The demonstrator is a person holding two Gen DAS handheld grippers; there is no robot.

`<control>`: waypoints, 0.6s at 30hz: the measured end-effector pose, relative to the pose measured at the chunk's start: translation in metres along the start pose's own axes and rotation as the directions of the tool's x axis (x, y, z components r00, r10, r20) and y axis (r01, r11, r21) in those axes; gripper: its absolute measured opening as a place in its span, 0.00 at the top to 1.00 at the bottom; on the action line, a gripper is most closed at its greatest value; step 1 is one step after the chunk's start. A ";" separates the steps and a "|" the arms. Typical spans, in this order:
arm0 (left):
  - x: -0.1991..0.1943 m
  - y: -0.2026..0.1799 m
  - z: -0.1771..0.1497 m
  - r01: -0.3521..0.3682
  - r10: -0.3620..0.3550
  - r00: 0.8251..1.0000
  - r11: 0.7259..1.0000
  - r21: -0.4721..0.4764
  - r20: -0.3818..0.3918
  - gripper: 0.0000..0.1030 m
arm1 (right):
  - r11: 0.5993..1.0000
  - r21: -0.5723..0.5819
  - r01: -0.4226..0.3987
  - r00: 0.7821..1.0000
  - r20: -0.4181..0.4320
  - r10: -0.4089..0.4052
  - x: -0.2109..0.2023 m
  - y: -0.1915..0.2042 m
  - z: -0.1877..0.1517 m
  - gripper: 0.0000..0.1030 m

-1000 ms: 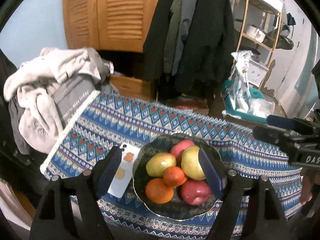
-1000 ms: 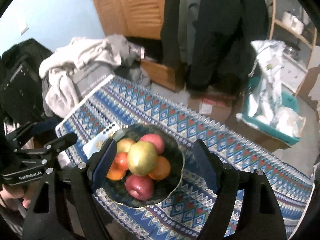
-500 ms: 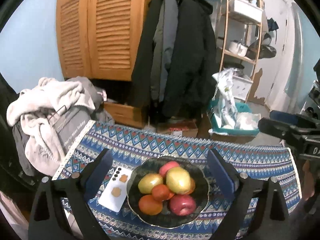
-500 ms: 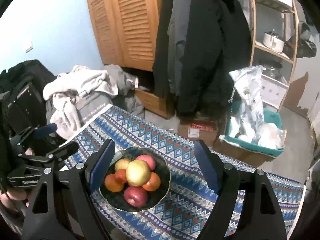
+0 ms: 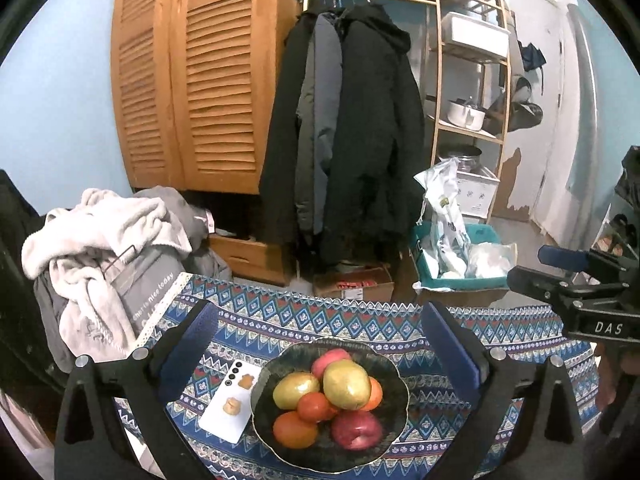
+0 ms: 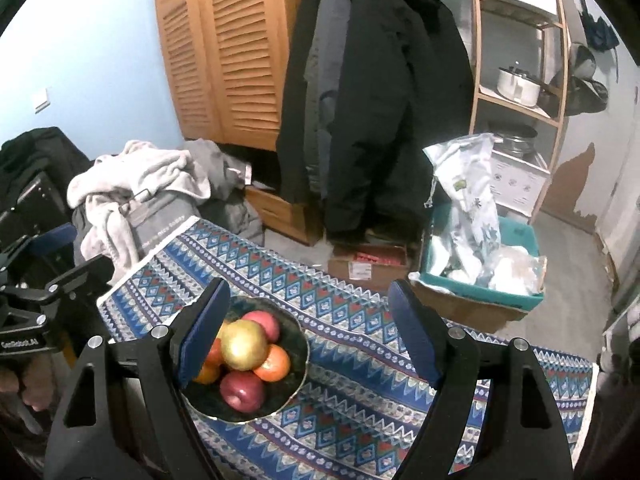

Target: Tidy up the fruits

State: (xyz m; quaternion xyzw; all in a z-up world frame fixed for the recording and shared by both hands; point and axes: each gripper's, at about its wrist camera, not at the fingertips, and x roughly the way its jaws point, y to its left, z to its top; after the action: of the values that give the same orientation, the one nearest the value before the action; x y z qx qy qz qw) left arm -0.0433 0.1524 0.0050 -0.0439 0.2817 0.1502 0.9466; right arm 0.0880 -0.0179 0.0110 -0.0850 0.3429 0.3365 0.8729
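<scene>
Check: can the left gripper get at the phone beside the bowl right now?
Probably yes. The phone lies flat and uncovered on the cloth, left of the bowl. The left gripper hangs above, jaws opening and empty; the bowl's rim sits close.

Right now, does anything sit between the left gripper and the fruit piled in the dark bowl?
Nothing visible does. The left gripper, opening and empty, hangs above the dark scalloped bowl, with the yellow apple topmost. The white phone lies beside the bowl, clear of that path.
</scene>
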 end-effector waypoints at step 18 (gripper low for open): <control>0.009 -0.006 -0.002 -0.020 0.021 0.998 1.000 0.016 -0.061 0.00 | 1.000 -0.007 -0.003 1.000 -0.019 0.002 0.006 -0.001 -0.001 0.22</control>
State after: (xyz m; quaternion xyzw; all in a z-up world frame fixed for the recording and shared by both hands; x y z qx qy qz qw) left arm -0.0350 0.1484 -0.0014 -0.0381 0.3121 0.1562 0.9364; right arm 0.0912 -0.0160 0.0067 -0.0908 0.3501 0.3380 0.8689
